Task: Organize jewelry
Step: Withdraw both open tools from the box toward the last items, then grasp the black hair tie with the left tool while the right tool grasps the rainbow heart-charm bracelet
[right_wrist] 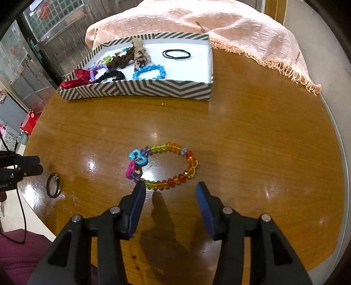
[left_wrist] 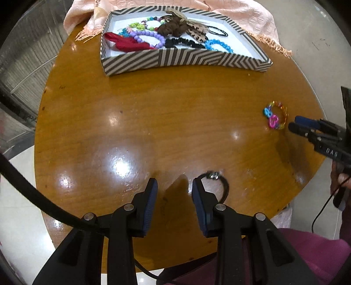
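Observation:
A striped box (left_wrist: 184, 59) (right_wrist: 140, 89) at the far side of the round wooden table holds several bracelets, scrunchies and hair ties. A rainbow bead bracelet (right_wrist: 166, 164) (left_wrist: 275, 117) lies on the table just beyond my right gripper (right_wrist: 170, 189), which is open with nothing between its fingers. A small dark hair tie with a metal bead (left_wrist: 217, 182) (right_wrist: 53, 185) lies beside the right finger of my left gripper (left_wrist: 174, 184), partly hidden by it. My left gripper is open and holds nothing. Each gripper shows at the edge of the other's view.
A peach fringed cloth (right_wrist: 219, 28) (left_wrist: 241, 13) drapes over the table's far edge behind the box. The table's rim (right_wrist: 337, 142) curves close on the right. A person's magenta clothing (left_wrist: 307, 245) is at the near edge. A black cable (left_wrist: 33, 190) crosses at the left.

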{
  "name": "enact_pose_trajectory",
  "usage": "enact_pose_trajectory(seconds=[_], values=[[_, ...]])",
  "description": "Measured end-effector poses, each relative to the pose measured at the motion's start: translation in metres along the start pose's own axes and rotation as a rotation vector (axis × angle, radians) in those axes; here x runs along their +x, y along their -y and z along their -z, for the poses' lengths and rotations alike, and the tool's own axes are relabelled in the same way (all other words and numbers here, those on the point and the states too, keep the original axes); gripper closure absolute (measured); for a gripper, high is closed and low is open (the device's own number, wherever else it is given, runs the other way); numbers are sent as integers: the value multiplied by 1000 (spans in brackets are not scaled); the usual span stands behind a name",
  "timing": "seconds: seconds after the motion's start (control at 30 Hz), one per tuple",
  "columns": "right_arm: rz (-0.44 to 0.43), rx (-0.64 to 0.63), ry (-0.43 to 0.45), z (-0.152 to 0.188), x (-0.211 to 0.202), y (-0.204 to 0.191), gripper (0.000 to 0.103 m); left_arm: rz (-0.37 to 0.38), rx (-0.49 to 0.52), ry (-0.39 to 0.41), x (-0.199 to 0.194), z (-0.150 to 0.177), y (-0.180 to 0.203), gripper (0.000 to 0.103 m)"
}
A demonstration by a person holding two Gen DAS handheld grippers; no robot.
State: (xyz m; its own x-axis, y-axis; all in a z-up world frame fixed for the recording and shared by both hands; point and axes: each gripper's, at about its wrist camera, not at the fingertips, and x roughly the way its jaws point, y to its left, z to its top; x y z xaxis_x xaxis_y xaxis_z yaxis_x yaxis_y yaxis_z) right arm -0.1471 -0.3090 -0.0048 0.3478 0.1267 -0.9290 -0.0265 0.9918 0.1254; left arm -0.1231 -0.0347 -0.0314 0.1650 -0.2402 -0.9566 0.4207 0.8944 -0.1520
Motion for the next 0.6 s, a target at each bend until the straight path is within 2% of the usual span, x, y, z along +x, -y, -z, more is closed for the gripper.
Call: enact_pose_trajectory(seconds=[0.17, 0.3, 0.6], values=[[-3, 3, -6, -4, 4, -2, 53, -3, 10, -30, 8, 6, 1, 77], [-1, 4, -6, -8, 5, -1, 53, 5, 44, -19, 7, 4, 11, 77], [1, 21, -12, -10, 4, 6, 53, 28, 222, -33, 11, -5, 39, 77]])
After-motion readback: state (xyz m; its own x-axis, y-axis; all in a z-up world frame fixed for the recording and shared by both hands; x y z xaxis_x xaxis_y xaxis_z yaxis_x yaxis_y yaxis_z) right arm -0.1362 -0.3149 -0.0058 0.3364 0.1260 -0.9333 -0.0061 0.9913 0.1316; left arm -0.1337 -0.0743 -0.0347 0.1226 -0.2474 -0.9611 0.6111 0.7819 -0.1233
